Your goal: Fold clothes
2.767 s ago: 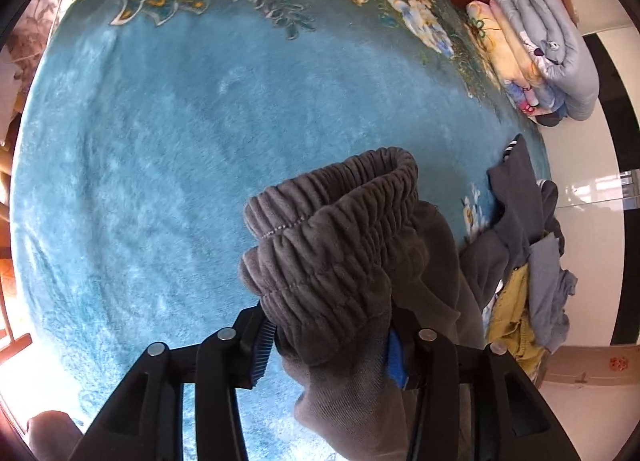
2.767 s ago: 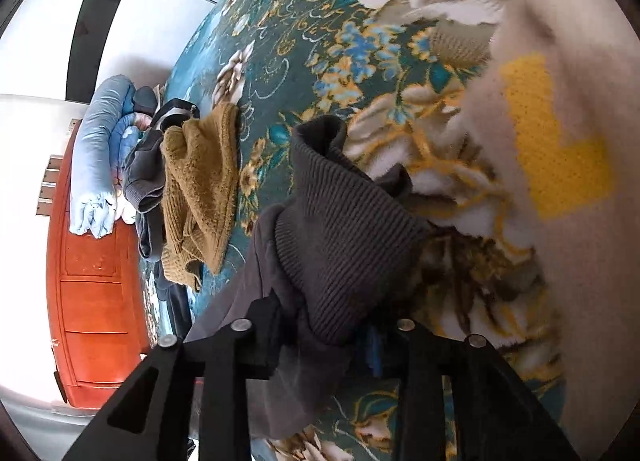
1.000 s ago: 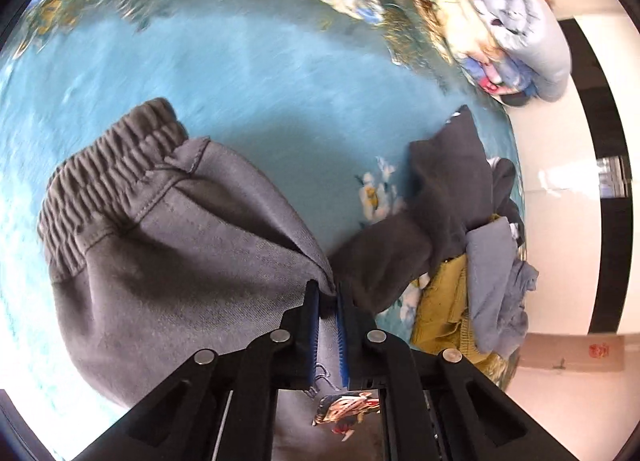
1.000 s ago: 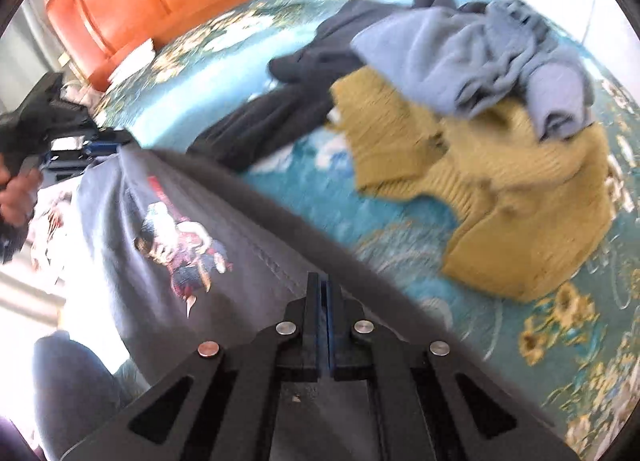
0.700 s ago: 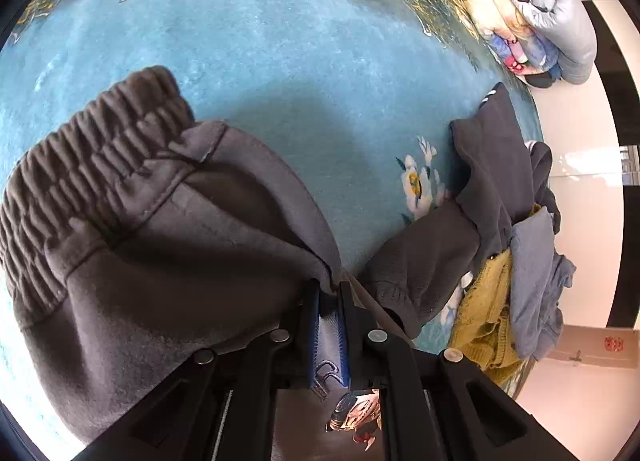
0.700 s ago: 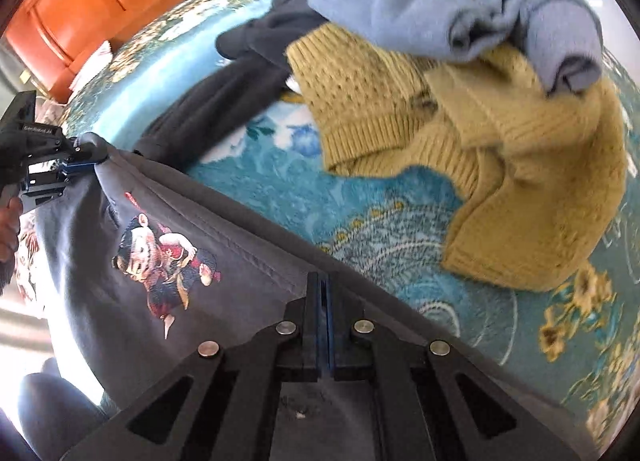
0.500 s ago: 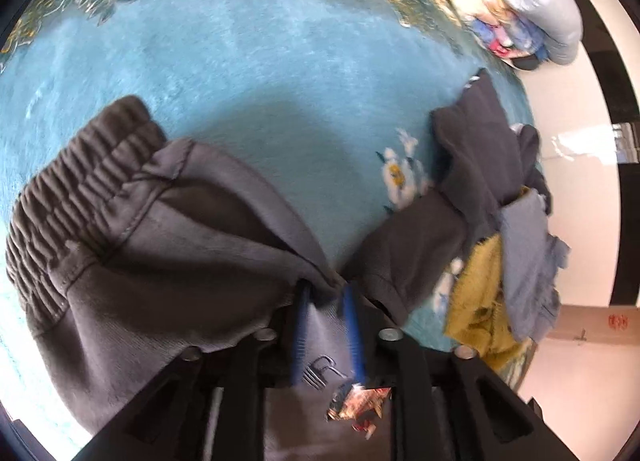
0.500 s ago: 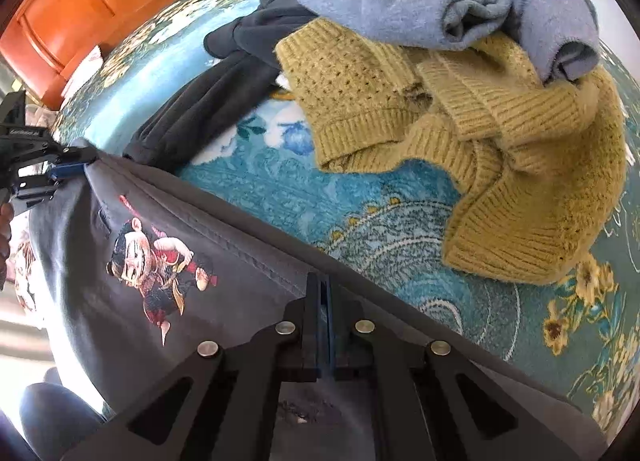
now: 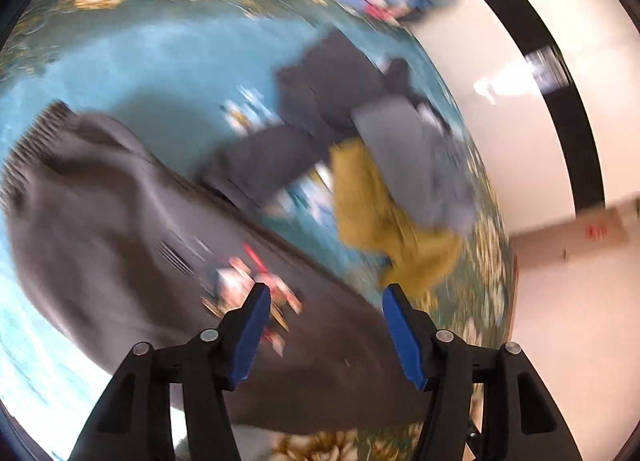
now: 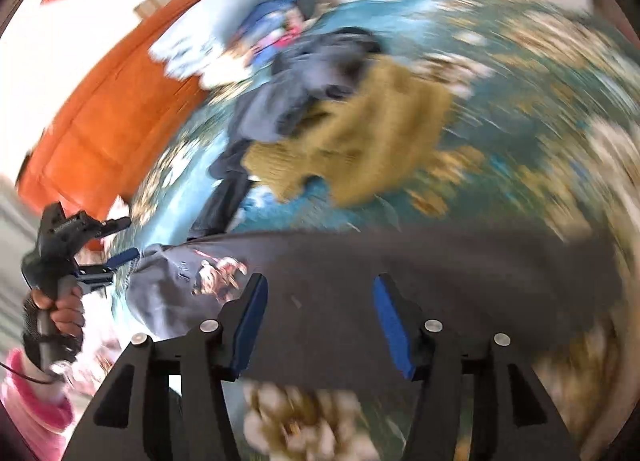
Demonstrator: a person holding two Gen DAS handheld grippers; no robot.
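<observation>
Both tongs, left [image 9: 322,295] and right [image 10: 318,287], had just been opening and gripped nothing. The grey trousers [image 9: 120,229] lay flat on the bed [image 9: 160,61], apparently laid out for folding.

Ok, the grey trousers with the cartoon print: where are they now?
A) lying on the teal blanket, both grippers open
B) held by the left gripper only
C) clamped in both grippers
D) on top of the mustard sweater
A: the grey trousers lie on the teal blanket with the left gripper and right gripper both open, their jaws having just been opening with nothing pinched.
</observation>
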